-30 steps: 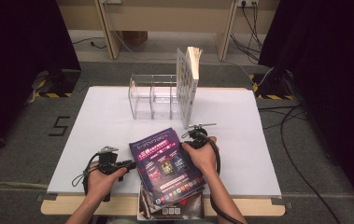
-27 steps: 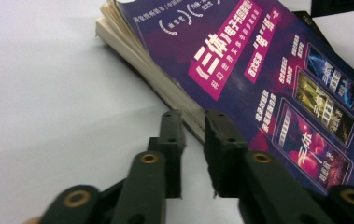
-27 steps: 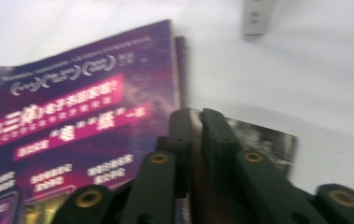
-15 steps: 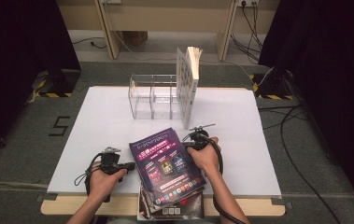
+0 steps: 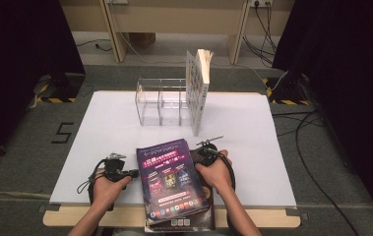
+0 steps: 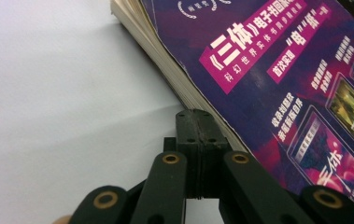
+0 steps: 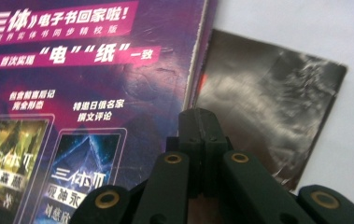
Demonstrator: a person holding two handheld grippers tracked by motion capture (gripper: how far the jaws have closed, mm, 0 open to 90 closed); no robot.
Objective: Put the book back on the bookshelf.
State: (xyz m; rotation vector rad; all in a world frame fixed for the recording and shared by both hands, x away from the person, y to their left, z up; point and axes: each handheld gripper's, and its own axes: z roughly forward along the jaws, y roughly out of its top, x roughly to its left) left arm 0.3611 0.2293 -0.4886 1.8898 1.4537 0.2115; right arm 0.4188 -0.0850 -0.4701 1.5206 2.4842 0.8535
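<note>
White table top [image 5: 105,132] on wooden base, grey carpet floor [image 5: 26,147] w/ a "5" mark [image 5: 62,132]. Black curtains [image 5: 21,44] left & right. Wooden furniture legs [image 5: 110,29] at rear, cables [image 5: 317,147] on floor, yellow-black hazard tape [image 5: 56,100].

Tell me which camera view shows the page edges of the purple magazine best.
The left gripper view: the cream page edges run close and sharp along the purple magazine, just above the shut left claw. The high view shows the whole cover but its edges too small. The right gripper view shows the cover and its thin edge line.
</note>
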